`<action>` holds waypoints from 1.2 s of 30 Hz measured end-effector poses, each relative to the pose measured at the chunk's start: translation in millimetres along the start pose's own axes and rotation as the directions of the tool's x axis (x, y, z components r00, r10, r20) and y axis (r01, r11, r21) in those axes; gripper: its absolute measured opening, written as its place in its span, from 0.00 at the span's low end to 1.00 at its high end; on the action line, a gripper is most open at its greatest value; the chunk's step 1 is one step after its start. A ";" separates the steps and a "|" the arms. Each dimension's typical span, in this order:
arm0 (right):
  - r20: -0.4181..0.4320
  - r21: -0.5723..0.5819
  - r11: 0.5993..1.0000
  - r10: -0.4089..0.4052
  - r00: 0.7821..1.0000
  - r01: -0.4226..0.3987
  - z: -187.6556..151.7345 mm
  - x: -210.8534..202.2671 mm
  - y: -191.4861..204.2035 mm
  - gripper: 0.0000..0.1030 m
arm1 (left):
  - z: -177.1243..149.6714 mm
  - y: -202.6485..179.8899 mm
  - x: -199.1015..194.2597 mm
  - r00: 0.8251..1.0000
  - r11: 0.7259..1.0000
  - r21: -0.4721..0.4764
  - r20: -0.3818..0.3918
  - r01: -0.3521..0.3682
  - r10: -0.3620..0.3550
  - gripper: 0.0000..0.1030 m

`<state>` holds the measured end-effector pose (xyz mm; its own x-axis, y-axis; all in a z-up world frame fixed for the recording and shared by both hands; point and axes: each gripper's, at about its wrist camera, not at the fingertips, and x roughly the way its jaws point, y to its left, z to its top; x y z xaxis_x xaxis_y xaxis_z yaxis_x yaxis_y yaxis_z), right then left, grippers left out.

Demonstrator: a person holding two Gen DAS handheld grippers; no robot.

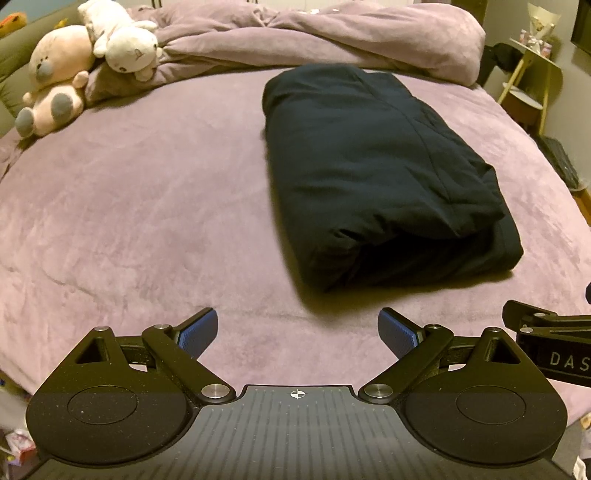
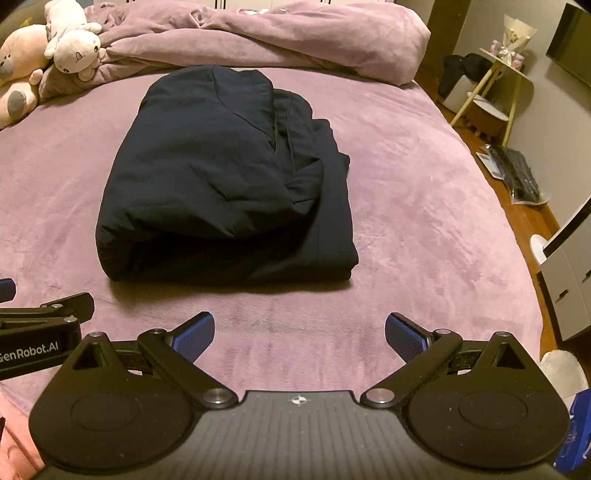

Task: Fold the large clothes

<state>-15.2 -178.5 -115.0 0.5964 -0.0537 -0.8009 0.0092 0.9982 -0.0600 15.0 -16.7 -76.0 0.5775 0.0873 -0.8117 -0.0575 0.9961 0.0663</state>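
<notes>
Probably a home bedroom: bed (image 1: 147, 221), duvet (image 1: 332, 37), plush toys (image 1: 74, 66).

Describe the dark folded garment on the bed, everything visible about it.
The dark garment is navy-black, thick and padded-looking, folded into a bulky, roughly rectangular bundle. The upper layer is stitched and puffy; a flatter layer pokes out beneath along its right side and near edge. It lies flat on the purple bedsheet, short of the rumpled duvet. Neither gripper touches it; both are open and held back from its near edge.

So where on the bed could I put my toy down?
Bare purple sheet lies between the folded dark coat and the bed's right edge, and between coat and teddy bear. Crowded at the far end: rumpled duvet and white plush.
</notes>
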 end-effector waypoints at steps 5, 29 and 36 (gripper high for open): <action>0.003 0.002 1.000 0.002 1.000 -0.002 0.5 -0.7 0.6 0.96 | 0.4 1.1 -1.2 1.000 1.000 0.008 0.003 0.000 0.000 0.94; 0.007 0.001 1.000 0.002 1.000 -0.002 0.2 -4.9 -1.1 0.96 | 1.3 -1.0 -6.2 1.000 1.000 0.029 0.020 0.009 -0.010 0.94; 0.006 0.001 1.000 0.006 1.000 -0.006 0.7 -5.1 -1.9 0.96 | 1.4 -2.7 -7.2 0.999 1.000 0.026 0.031 0.016 -0.017 0.95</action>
<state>-17.7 -180.1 -110.4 0.6016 -0.0475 -0.7974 0.0068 0.9985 -0.0544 12.1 -20.0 -69.5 0.6037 0.0709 -0.7941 -0.0269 0.9973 0.0687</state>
